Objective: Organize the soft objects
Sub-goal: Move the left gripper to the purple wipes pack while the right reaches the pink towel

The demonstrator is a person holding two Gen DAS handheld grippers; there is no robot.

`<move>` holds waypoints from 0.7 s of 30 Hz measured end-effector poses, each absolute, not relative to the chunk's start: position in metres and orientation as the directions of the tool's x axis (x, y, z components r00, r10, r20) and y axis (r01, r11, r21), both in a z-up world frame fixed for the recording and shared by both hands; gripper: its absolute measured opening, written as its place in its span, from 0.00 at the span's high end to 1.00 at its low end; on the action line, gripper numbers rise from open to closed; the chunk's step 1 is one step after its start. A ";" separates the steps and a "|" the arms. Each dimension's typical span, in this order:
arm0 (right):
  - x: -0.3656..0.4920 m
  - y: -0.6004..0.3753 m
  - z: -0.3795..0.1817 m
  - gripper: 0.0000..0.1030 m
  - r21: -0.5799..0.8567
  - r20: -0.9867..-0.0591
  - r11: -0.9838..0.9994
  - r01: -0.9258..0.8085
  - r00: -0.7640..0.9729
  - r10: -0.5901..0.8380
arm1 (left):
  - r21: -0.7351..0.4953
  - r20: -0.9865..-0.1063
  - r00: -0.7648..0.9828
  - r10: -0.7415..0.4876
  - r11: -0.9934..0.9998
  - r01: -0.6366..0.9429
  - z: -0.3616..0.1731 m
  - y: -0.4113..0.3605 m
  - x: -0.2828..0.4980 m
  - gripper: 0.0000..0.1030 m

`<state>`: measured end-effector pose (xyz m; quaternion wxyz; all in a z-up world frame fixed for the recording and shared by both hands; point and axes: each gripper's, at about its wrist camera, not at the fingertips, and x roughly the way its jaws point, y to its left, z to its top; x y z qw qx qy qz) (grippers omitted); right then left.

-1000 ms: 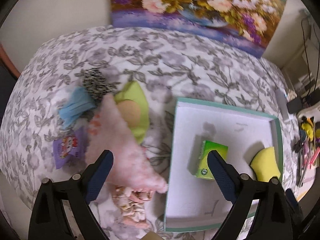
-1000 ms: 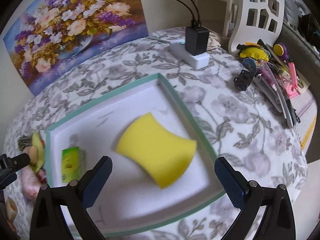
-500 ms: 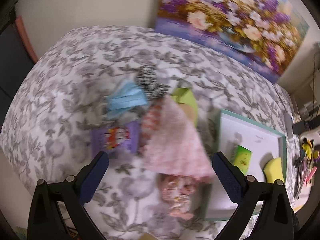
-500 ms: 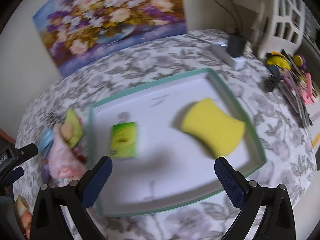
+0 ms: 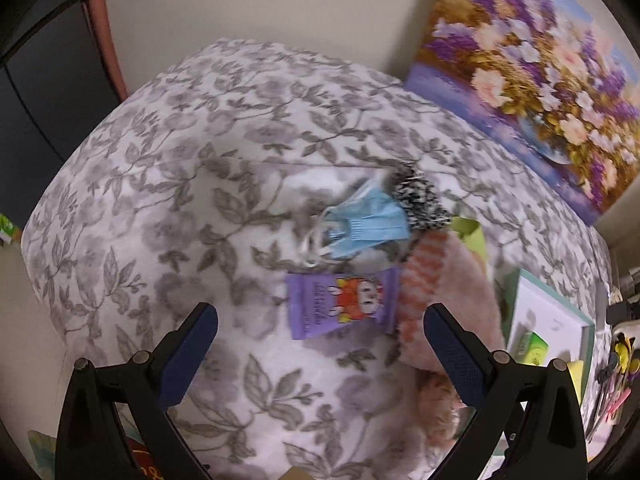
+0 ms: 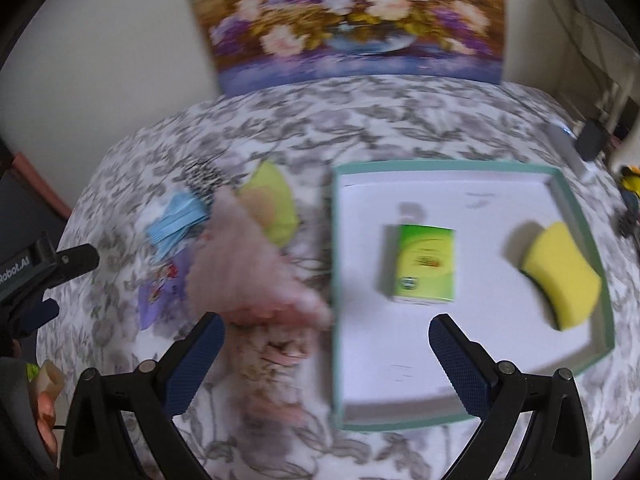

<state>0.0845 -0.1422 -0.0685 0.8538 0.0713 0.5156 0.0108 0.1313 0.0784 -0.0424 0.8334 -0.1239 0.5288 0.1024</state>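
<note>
Here I hold both the left gripper (image 5: 320,344) and right gripper (image 6: 326,344) spread and empty, ready to take the purple packet (image 5: 340,306) for the tray (image 6: 440,166).

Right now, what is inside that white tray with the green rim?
Inside the tray lie a green packet and a yellow sponge, apart from each other. Whatever lies under them is covered. The other soft things are outside, on the cloth.

We see bare cloth on the left half of the bed (image 5: 168,208). The heap of soft things (image 6: 240,248) crowds against the tray's (image 6: 472,166) left edge. Inside the tray, open floor lies between the green box (image 6: 426,264) and sponge (image 6: 560,276).
</note>
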 end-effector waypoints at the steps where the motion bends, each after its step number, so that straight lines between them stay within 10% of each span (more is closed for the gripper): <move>1: 0.087 -0.135 -0.071 0.00 0.131 -0.881 0.991 0.041 0.463 0.097 | -0.099 -0.910 0.413 0.039 0.946 -0.308 -0.045 0.083 0.132 0.00; 21: 0.119 -0.090 -0.103 0.00 0.086 -0.901 0.996 -0.024 0.424 0.088 | -0.073 -0.963 0.267 0.040 0.913 -0.402 -0.091 0.141 0.149 0.00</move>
